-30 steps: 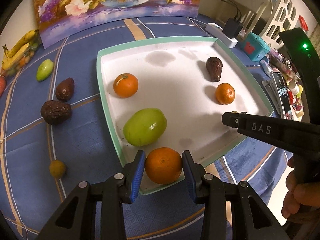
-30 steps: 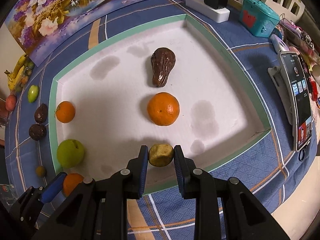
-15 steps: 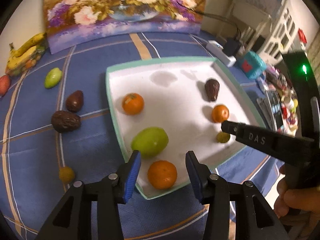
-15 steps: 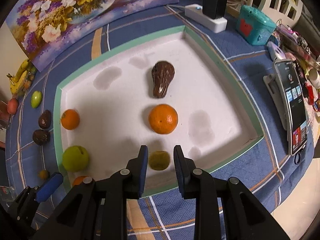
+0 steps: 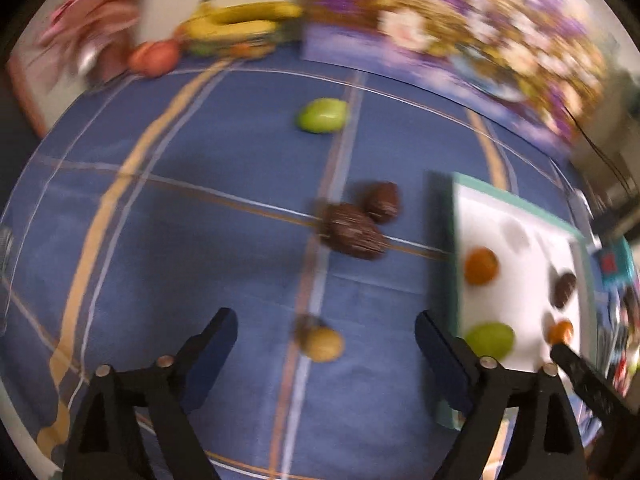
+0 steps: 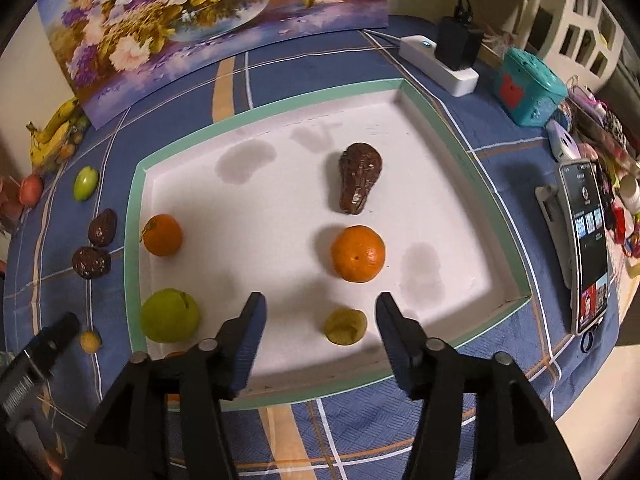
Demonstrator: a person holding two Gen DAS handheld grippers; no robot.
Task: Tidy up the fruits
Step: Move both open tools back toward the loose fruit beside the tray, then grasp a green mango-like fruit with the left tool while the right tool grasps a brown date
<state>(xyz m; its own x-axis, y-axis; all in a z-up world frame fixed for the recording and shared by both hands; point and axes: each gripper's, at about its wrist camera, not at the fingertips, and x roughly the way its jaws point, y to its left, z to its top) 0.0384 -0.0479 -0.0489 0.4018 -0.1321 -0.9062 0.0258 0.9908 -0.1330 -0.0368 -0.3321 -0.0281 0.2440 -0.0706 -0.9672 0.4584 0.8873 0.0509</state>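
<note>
The white tray with a green rim [image 6: 136, 216] holds two oranges [image 6: 358, 254] [image 6: 163, 235], a green apple [image 6: 169, 315], a dark avocado [image 6: 357, 182] and a small yellow-green fruit [image 6: 345, 326]. My right gripper [image 6: 320, 320] is open and empty, just above that small fruit. My left gripper [image 5: 326, 340] is open and empty over the blue cloth left of the tray [image 5: 456, 248], with a small yellowish fruit [image 5: 322, 343] between its fingers' line. Two dark avocados [image 5: 354, 230] [image 5: 382, 201] and a green fruit [image 5: 322, 115] lie beyond it.
Bananas [image 5: 240, 24] and a red fruit [image 5: 154, 57] sit at the table's far edge by a flower painting [image 6: 208, 16]. A power strip [image 6: 438, 65], a teal box [image 6: 530, 86] and a phone on a stand [image 6: 586, 244] stand right of the tray.
Both grippers opened wide and let go of their fruits in the tray. My left gripper swung left, off the tray, over the small yellowish fruit on the cloth. My right gripper drew back a little.
</note>
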